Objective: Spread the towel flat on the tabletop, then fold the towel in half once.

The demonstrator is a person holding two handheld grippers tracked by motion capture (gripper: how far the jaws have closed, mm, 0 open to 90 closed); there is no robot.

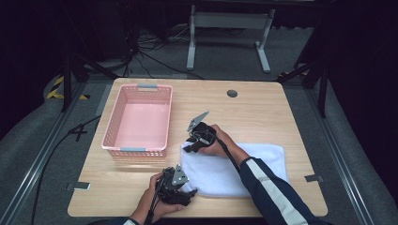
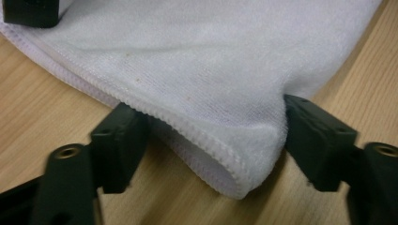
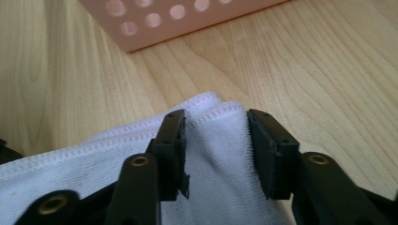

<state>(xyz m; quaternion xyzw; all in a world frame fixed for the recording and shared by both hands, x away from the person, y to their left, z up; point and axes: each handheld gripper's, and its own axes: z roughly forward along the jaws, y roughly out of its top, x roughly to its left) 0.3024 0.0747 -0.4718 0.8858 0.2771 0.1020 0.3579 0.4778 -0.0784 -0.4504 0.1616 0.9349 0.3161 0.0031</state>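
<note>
While both hand-held grippers straddle corners of the folded white towel (image 1: 234,168), left hand-held gripper (image 2: 216,140) and right hand-held gripper (image 3: 216,145) stand apart, unclamped; next, pinch each corner firmly.

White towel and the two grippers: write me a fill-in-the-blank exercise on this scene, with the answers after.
1. The white towel lies on a table made of ____.
2. The basket to the towel's left is coloured ____.
3. The left gripper has a ____ of the towel between its jaws.
4. The right gripper straddles the towel corner nearest the ____.

Missing words: wood; pink; corner; basket
</note>
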